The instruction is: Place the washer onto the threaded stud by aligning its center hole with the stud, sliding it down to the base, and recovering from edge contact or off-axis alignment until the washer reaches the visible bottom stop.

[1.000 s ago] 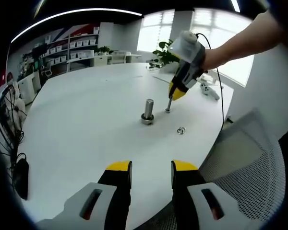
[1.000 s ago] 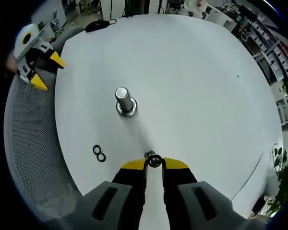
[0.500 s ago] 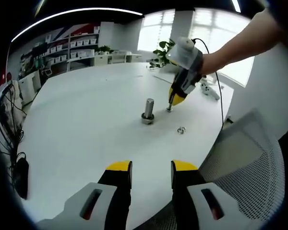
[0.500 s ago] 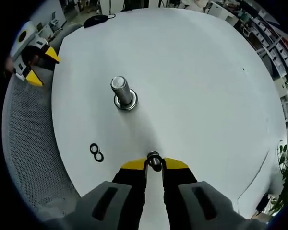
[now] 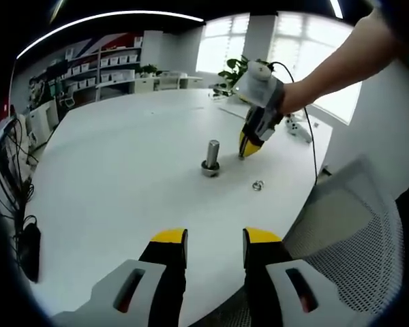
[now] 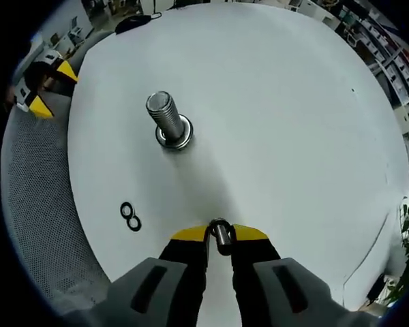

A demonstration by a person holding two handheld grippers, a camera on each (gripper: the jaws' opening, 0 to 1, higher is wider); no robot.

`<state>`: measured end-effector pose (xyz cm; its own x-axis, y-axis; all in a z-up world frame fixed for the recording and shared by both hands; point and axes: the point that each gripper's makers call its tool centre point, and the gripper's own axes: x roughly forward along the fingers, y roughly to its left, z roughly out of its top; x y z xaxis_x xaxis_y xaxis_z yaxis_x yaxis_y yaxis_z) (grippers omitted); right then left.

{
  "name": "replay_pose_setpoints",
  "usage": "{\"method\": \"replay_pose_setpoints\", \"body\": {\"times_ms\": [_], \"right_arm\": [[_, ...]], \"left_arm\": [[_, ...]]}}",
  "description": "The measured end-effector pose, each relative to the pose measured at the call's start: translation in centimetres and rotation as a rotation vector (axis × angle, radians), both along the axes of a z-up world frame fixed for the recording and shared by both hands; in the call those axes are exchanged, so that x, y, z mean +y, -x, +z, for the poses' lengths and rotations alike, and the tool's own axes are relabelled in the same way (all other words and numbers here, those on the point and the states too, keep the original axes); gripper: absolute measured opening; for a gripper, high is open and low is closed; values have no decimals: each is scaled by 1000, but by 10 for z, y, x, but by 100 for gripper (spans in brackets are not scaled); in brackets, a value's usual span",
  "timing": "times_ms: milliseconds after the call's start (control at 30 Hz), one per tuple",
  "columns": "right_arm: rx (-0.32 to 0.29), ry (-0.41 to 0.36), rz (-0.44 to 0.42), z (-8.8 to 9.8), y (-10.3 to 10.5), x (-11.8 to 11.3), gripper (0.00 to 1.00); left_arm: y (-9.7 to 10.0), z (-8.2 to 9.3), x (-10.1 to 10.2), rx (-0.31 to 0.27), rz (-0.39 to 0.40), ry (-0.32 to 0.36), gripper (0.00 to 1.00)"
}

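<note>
Washer (image 6: pixel 219 231): small, stiff, light, probably slippery steel ring; right gripper (image 6: pixel 219 234) clenched on its rim; threaded stud (image 6: pixel 165 117) far-left; left gripper (image 5: pixel 215 246) released.

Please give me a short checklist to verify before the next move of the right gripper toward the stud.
1. Right gripper shut on a small metal piece: ok.
2. That the piece is the washer: cannot tell.
3. Stud upright on the table, path open: ok.
4. Piece centred over the stud: not ok, well aside.
5. Two spare rings clear of the path: ok.
6. Left gripper open, away from the stud: ok.
</note>
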<state>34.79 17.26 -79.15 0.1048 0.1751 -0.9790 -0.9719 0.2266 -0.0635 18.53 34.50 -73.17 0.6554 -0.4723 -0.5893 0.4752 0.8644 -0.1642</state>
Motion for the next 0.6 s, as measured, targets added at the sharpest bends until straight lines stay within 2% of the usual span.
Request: {"method": "replay_pose_setpoints", "body": {"times_ms": [600], "right_arm": [[7,-12,-33,-1,3,-3,19]], "left_arm": [[0,0,-1,2,2,5,30]]}}
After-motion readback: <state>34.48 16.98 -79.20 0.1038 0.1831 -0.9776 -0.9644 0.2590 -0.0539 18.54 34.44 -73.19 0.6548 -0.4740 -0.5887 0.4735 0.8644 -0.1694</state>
